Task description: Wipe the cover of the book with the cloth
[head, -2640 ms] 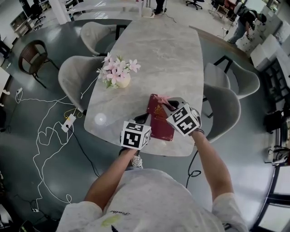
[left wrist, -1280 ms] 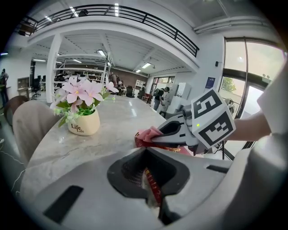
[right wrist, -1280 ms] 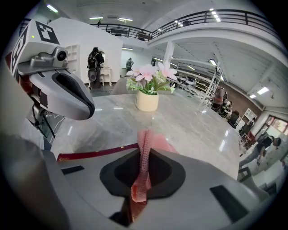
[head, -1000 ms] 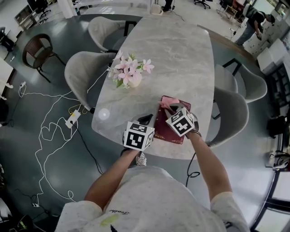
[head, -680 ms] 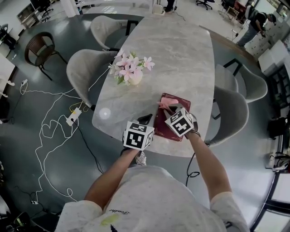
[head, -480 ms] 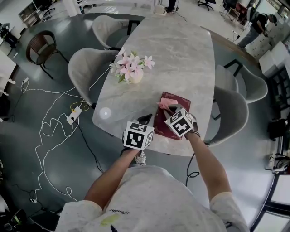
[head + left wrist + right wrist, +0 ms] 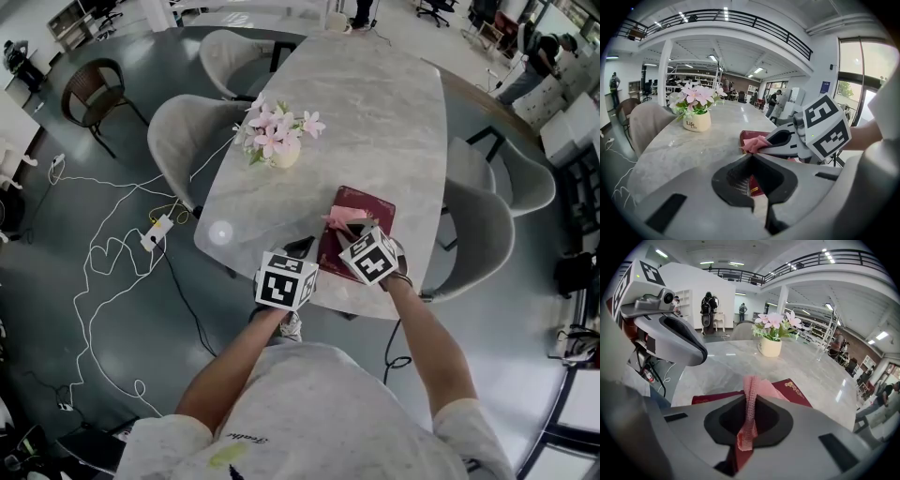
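The right gripper (image 7: 749, 420) is squeezed shut on a thin pink cloth (image 7: 757, 387). The cloth runs up between its jaws and sticks out at the far end. That loose end lies on the left part of the cover of a flat dark red book (image 7: 372, 203) with a small gold mark on it. The right gripper's cube with black and white squares (image 7: 371, 255) sits over the near part of the book.

The left gripper (image 7: 757, 185) holds nothing. Its jaws are close together, with just a thin slit between them. Through the slit you can see a corner of the book and a bit of table. This gripper is at the near left edge of the book, just beside the right gripper.

The book lies on a long pale grey stone table (image 7: 375, 103), near the table's near end and a bit to the right.

Farther away on the left of the table stands a small cream pot (image 7: 285, 153) of pink and white flowers (image 7: 277, 125).

Grey padded chairs (image 7: 178, 131) stand along both sides of the table. White cables (image 7: 103, 272) curl on the dark floor to the left.
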Available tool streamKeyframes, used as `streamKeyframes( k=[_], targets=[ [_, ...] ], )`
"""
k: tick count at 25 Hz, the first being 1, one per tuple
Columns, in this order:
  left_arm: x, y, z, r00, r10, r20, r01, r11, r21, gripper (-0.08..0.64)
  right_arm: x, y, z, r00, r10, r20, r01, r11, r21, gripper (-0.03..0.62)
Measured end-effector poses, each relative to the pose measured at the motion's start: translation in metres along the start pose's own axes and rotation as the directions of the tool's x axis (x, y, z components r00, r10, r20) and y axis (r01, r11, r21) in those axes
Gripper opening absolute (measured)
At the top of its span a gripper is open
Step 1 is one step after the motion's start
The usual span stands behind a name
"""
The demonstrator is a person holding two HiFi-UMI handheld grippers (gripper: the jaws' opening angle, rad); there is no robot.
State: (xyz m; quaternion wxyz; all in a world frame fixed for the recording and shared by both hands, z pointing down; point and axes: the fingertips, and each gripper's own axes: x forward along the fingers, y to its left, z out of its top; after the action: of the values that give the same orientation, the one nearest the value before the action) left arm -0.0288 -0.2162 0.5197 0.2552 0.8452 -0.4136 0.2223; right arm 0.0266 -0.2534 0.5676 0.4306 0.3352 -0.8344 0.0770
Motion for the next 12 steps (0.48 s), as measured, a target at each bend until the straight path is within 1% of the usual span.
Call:
streamKeyframes(
  k=[12],
  targets=[
    [-0.015,-0.009,-0.008,1.000,0.025,0.014,-0.025,1.000,-0.015,0.008,-0.010,0.022,-0.007,1.000,0.031,-0.001,-0.031,0.999,-0.024,0.018]
  ],
)
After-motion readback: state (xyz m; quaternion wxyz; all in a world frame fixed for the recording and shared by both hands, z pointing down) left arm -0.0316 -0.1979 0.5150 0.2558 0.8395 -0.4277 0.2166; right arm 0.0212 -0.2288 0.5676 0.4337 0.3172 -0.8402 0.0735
